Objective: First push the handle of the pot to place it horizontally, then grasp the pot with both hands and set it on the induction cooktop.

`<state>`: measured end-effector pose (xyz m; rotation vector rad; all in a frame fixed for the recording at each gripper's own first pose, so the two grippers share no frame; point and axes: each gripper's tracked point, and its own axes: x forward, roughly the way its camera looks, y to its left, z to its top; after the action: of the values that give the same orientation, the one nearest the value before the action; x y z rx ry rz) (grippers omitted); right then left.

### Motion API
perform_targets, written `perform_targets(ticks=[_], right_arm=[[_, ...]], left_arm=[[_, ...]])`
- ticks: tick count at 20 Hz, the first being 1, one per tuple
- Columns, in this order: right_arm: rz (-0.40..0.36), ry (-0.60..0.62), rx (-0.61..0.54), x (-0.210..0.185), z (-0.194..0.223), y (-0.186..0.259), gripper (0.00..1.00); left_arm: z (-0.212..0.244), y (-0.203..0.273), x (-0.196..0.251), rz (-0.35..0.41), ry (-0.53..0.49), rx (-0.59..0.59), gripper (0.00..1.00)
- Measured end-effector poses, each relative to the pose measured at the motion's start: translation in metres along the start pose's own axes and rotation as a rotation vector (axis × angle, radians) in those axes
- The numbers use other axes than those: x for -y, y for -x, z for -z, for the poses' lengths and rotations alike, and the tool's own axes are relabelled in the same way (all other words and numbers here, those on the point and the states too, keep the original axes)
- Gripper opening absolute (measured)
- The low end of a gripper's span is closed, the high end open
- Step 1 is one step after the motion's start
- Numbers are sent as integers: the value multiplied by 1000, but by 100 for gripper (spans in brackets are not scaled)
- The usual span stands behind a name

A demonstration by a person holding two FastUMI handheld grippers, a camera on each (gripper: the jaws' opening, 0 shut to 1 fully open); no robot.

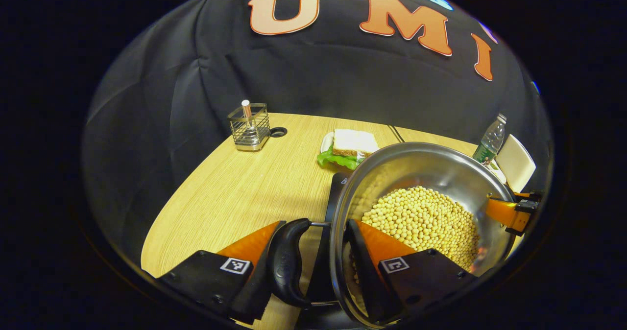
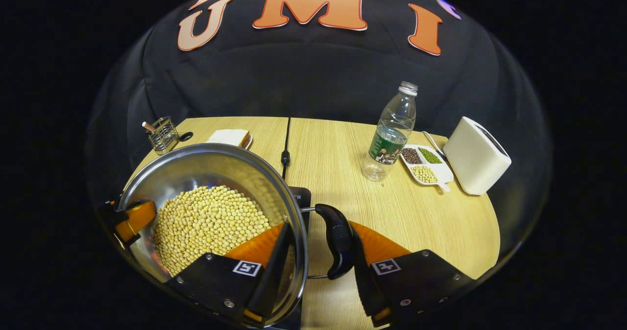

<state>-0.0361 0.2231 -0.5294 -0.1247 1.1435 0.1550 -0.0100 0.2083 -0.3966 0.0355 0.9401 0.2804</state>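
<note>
- The pot [image 1: 421, 207] full of yellow beans [image 2: 208, 224] sits on the black cooktop [image 1: 338, 188];
- The left gripper [image 1: 313, 251] has one finger inside the pot's rim and one outside its black handle [image 1: 289, 261]; the right gripper [image 2: 318, 251] does the same;
- Whether the fingers squeeze is hard to tell; the pot hides most of the cooktop.

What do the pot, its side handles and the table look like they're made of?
Pot: most likely stainless steel, going by its shiny silvery wall with soft reflections. Side handles: dark, smooth and moulded, probably plastic, on thin metal wire mounts. Table: pale top with fine straight grain, either wood or a wood-look laminate; the pictures don't settle which.
</note>
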Motion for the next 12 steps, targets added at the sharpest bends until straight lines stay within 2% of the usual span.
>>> perform_targets(ticks=[2,7,8,12], right_arm=[[4,6,4,0,0,0,70],[0,22,8,0,2,2,72],[-5,20,5,0,2,3,72],[-20,17,-1,2,5,6,73]], left_arm=[[0,0,0,-6,4,2,86],[0,-1,2,-33,6,14,84],[0,-2,2,-36,7,20,88],[-1,-1,2,-43,18,30,89]])
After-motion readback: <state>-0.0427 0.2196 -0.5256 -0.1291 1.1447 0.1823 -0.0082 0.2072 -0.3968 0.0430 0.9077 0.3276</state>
